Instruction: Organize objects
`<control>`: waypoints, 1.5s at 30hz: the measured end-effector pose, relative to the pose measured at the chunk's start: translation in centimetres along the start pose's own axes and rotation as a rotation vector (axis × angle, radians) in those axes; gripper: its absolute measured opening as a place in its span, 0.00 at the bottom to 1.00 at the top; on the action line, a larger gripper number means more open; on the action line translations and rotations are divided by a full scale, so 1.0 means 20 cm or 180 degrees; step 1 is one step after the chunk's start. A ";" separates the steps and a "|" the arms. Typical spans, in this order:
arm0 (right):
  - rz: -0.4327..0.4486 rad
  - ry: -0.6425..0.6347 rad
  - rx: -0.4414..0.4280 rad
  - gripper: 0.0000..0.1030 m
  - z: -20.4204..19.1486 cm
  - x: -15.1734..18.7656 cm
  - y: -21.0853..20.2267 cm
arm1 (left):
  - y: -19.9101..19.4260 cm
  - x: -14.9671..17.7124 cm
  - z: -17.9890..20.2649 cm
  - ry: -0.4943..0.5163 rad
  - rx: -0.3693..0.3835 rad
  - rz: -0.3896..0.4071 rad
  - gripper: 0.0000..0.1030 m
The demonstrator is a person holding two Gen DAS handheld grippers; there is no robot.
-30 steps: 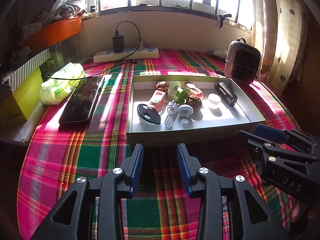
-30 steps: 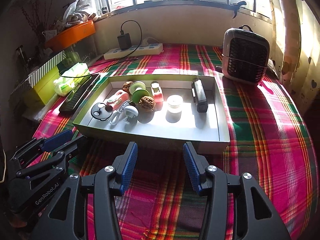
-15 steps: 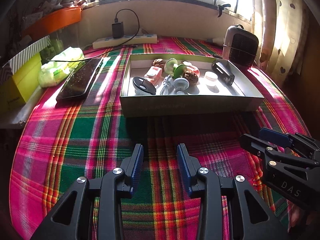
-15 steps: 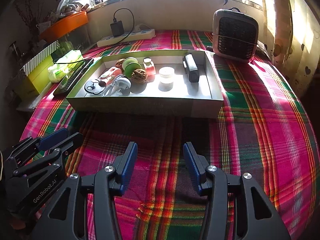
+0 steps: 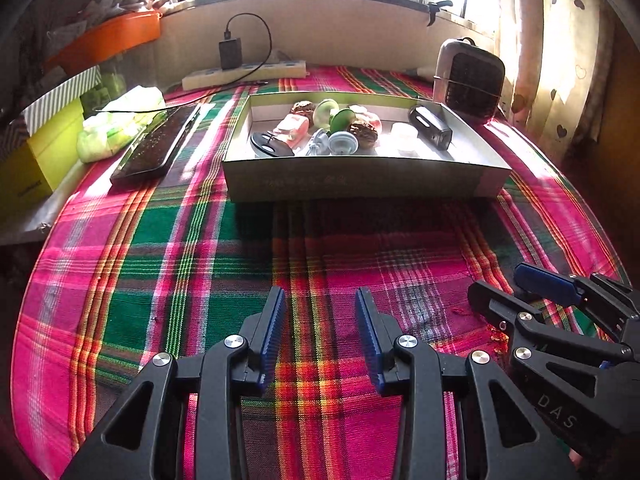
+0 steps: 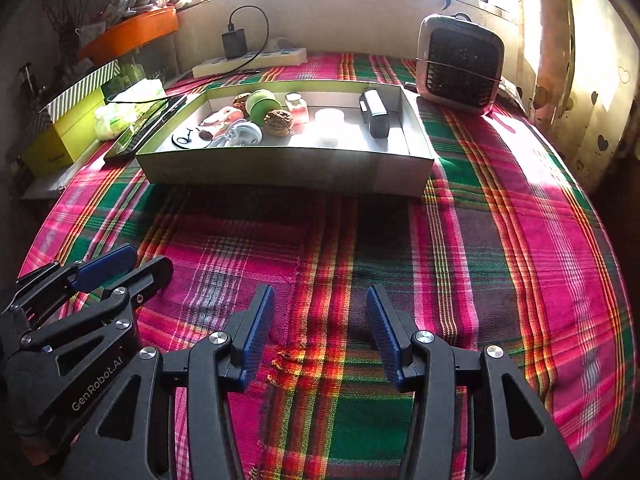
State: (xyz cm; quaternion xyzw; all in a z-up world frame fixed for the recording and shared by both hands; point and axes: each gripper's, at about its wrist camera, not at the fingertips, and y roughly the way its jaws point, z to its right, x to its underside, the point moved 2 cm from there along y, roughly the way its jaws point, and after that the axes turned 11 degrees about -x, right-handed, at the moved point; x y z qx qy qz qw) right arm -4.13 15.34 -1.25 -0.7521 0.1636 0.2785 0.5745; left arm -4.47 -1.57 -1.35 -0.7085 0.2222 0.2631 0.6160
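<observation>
1. Left gripper (image 5: 320,320) and right gripper (image 6: 320,316) both gape part-open, holding nothing, over the plaid surface (image 6: 500,240);
2. Box (image 6: 280,172) of small objects sits well beyond them;
3. Only the left view shows the whole dark keyboard (image 5: 158,144).

The right gripper (image 6: 320,320) hangs with jaws apart and empty over the plaid cloth (image 6: 500,240), well short of the box (image 6: 280,170); the left gripper (image 6: 120,264) sits left of it; a small fan (image 6: 460,64) stands behind the box's right corner.
</observation>
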 end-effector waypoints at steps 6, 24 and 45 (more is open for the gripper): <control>0.0061 0.0029 0.0059 0.56 0.02 0.02 -0.02 | -0.02 0.03 0.02 -0.0033 -0.0048 0.0033 0.35; 0.0161 -0.0004 0.0128 0.63 0.02 0.04 -0.02 | -0.03 0.04 0.04 -0.0012 -0.0081 0.0103 0.40; 0.0167 -0.0005 0.0127 0.63 0.03 0.04 -0.02 | -0.03 0.04 0.05 -0.0012 -0.0082 0.0103 0.40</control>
